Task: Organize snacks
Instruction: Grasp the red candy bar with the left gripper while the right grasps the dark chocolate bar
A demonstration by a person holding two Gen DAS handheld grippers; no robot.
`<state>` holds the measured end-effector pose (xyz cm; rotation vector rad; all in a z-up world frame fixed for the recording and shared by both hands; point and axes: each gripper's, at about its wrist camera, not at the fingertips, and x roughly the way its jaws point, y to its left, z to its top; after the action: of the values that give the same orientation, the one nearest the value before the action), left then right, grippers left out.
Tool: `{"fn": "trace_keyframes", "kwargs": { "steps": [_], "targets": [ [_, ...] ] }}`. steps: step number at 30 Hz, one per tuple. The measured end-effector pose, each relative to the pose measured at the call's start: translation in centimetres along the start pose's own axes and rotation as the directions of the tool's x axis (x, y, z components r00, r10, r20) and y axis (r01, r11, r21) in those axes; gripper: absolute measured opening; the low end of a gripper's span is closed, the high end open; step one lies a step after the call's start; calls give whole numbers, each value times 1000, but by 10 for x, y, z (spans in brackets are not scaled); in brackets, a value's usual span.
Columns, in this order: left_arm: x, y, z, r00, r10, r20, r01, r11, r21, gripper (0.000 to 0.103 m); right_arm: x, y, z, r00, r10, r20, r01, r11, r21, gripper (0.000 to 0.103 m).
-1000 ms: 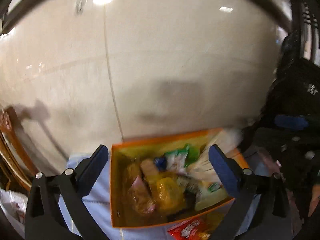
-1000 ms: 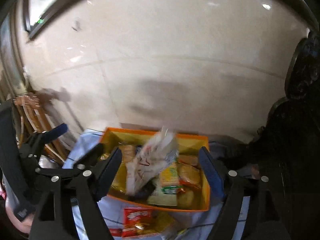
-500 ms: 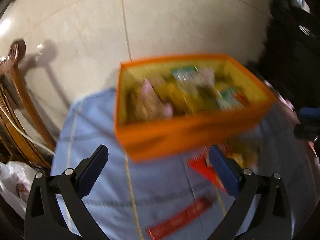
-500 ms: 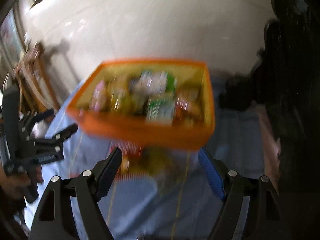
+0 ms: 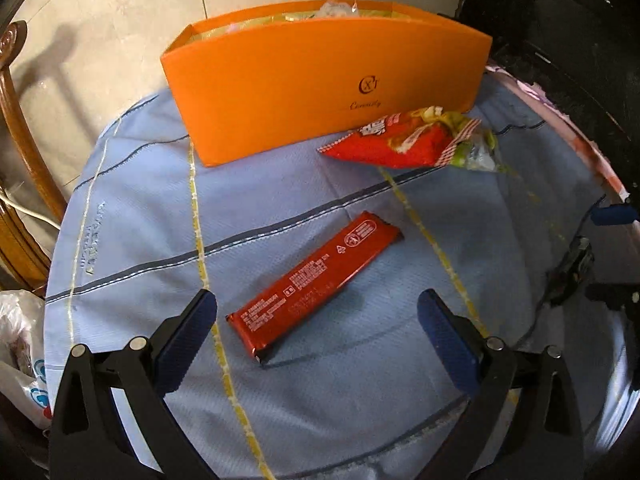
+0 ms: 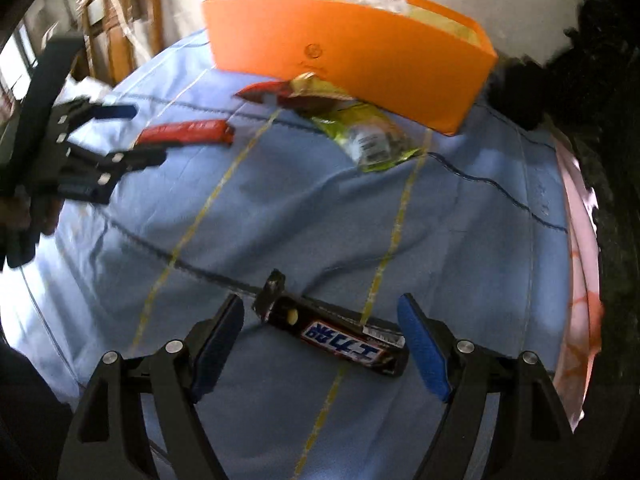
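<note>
Your left gripper (image 5: 316, 320) is spread apart over the red bar (image 5: 316, 284), in front of the orange box (image 5: 320, 80). Your right gripper (image 6: 322, 330) is also apart, around the dark bar (image 6: 336, 332), not touching it.

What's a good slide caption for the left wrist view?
Open left gripper above a red snack bar near the orange box.

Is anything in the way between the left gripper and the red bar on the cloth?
Nothing visible. The left gripper is open just above the red bar, which lies alone on bare blue cloth, apart from the orange box.
</note>
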<state>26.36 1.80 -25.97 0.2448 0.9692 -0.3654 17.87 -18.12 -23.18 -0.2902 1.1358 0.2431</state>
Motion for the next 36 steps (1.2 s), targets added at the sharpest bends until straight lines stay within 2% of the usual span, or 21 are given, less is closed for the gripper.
{"fn": "trace_keyframes", "kwargs": {
  "steps": [4, 7, 11, 13, 14, 15, 16, 19, 21, 22, 23, 27, 30, 36],
  "targets": [
    [17, 5, 9, 999, 6, -32, -7, 999, -42, 99, 20, -3, -8, 1000, -5, -21, 4, 999, -45, 79],
    [32, 3, 11, 997, 26, -73, -28, 999, -28, 99, 29, -4, -18, 999, -23, -40, 20, 998, -61, 80],
    [33, 5, 9, 998, 6, -57, -9, 999, -45, 97, 33, -12, -22, 996, 8, -89, -6, 1000, 18, 84],
    [28, 0, 7, 999, -14, -29, 14, 1000, -5, 74, 36, -15, -23, 994, 28, -110, -23, 998, 54, 84],
    [22, -11, 6, 1000, -21, -2, 21, 998, 65, 48, 36, -15, -25, 993, 29, -111, -22, 998, 62, 84],
    [19, -21, 3, 1000, -22, 7, 21, 992, 121, 28, 36, -14, -25, 993, 25, -113, -18, 998, 67, 84],
    [17, -30, 0, 1000, -27, 10, 25, 986, 168, 24, 36, -13, -26, 993, 17, -114, -8, 997, 74, 84],
    [15, -31, -4, 999, -48, 15, 45, 987, 157, 23, 36, -12, -28, 994, 19, -110, -8, 995, 96, 84],
    [15, -23, -5, 997, -80, 5, 79, 989, 126, 23, 35, -15, -28, 995, 42, -96, -31, 993, 117, 76],
    [15, -22, -4, 997, -81, 2, 80, 987, 136, 23, 34, -16, -28, 995, 41, -85, -31, 993, 117, 60],
    [14, -23, -5, 997, -80, 2, 79, 986, 149, 23, 33, -17, -27, 996, 38, -80, -28, 993, 118, 49],
    [14, -19, -4, 996, -87, -7, 87, 987, 137, 23, 33, -16, -22, 995, 47, -84, -36, 992, 122, 36],
    [12, -24, -4, 995, -97, -10, 98, 986, 137, 23, 33, -18, -19, 992, 93, -89, -79, 986, 149, 18],
    [-1, -19, -5, 992, -124, 25, 122, 990, 71, 23, 14, -13, -16, 988, 148, -48, -135, 969, 209, 18]
  ]
}}
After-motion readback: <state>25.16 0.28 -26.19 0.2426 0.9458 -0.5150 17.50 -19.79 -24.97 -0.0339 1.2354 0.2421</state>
